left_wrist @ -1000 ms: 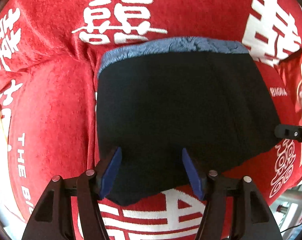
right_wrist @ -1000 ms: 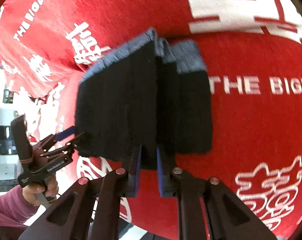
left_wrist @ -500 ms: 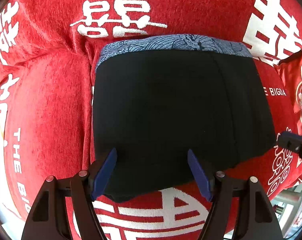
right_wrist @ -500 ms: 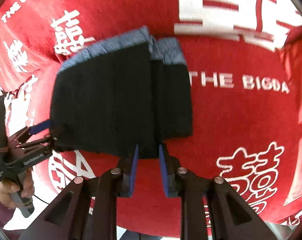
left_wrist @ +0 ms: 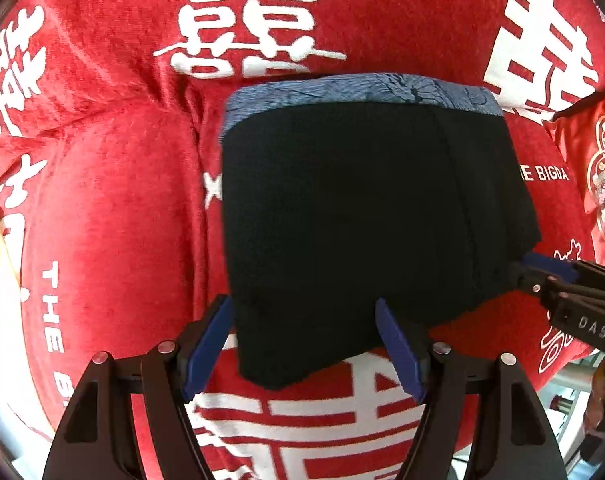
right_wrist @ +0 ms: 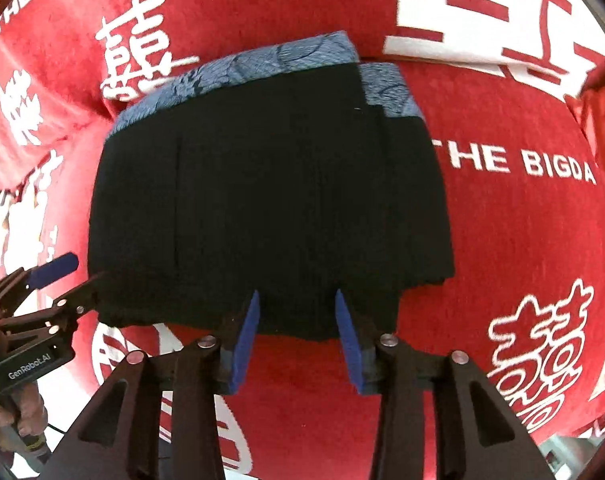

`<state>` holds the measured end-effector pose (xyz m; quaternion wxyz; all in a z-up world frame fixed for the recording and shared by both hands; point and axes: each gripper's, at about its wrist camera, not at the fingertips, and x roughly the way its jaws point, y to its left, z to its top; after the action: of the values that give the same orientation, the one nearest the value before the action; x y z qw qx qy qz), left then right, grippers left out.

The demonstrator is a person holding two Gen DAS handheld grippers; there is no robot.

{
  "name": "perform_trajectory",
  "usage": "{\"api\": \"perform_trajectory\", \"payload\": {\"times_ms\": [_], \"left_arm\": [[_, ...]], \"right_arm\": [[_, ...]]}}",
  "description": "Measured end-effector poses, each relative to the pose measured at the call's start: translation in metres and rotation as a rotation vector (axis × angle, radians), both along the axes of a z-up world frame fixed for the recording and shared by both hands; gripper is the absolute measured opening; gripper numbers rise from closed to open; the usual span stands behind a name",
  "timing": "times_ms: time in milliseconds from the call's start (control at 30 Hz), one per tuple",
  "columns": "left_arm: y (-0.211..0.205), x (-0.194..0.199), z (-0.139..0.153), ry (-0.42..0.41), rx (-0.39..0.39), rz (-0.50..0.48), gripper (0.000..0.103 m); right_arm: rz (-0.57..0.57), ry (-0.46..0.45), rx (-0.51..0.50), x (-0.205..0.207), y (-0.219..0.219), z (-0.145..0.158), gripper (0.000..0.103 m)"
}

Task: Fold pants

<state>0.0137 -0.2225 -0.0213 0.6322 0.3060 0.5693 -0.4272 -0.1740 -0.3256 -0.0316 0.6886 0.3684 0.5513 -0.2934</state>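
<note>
Pants (right_wrist: 262,200), black with blue patterned waistband, lie apparently folded on red cloth (right_wrist: 522,240).

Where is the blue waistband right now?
The waistband runs along the far edge of the folded black pants in both views, opposite the open left gripper and right gripper, on the red cloth.

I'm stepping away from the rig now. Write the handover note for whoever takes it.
Left tool: open, holding nothing, at the near hem.
Right tool: open, holding nothing, also at the near hem.
Pants: flat on the red blanket, blue waistband at the far edge; the right side is folded over the middle.
Left: probably one more fold, then tidy the edges.
</note>
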Motion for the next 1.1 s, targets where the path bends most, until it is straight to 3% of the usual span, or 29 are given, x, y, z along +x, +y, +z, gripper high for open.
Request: {"api": "perform_trajectory", "payload": {"times_ms": [133,200,233,400,633,767,1100], "left_arm": [[0.012,0.011,-0.001,-0.013,0.000,-0.002,0.075],[0.018,0.015,-0.002,-0.008,-0.009,-0.001,0.099],[0.021,0.016,-0.001,-0.002,-0.016,0.003,0.101],[0.033,0.020,-0.003,0.014,-0.011,0.003,0.101],[0.038,0.037,-0.004,0.026,-0.027,0.056,0.101],[0.033,0.041,-0.004,-0.008,-0.016,0.069,0.101],[0.001,0.041,-0.010,0.006,0.006,0.129,0.101]], "right_arm": [[-0.020,0.020,-0.004,-0.001,0.013,0.006,0.057],[-0.018,0.018,0.004,-0.001,0.024,0.008,0.067],[-0.015,0.014,0.006,0.000,0.029,0.008,0.067],[-0.018,0.003,0.009,0.002,0.055,0.012,0.077],[-0.020,-0.049,0.057,-0.002,0.069,0.015,0.080],[-0.006,-0.058,0.062,-0.010,0.059,0.014,0.081],[-0.017,-0.084,0.087,-0.032,0.013,0.018,0.081]]}}
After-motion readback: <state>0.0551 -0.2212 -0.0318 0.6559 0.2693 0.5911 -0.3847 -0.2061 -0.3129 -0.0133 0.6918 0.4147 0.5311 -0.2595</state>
